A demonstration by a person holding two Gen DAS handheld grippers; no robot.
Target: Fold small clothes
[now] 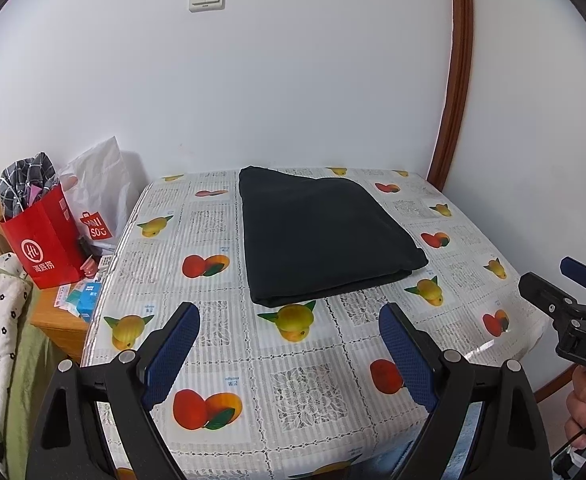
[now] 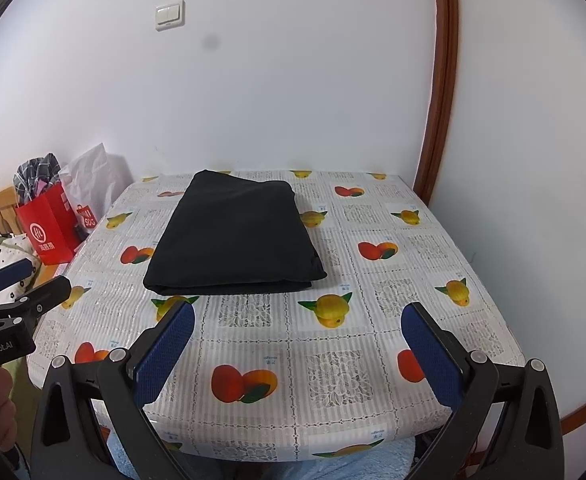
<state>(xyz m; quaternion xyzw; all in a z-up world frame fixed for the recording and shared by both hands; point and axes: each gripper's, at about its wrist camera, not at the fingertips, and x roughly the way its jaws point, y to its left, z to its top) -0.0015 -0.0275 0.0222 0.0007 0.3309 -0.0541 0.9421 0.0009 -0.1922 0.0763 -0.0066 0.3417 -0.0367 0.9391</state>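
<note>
A black garment [image 1: 321, 236] lies folded into a flat rectangle on the far middle of the table; it also shows in the right wrist view [image 2: 237, 240]. My left gripper [image 1: 289, 328] is open and empty, above the near part of the table, short of the garment. My right gripper [image 2: 299, 326] is open and empty too, held back over the near edge. The right gripper shows at the right edge of the left wrist view [image 1: 565, 284], and the left gripper shows at the left edge of the right wrist view [image 2: 29, 280].
The table carries a fruit-print plastic cloth [image 1: 317, 360] and stands against a white wall. A red paper bag [image 1: 47, 236] with checked fabric and a white bag [image 1: 97, 188] stand on a wooden stand at left. A brown door frame [image 1: 453, 80] rises at the right.
</note>
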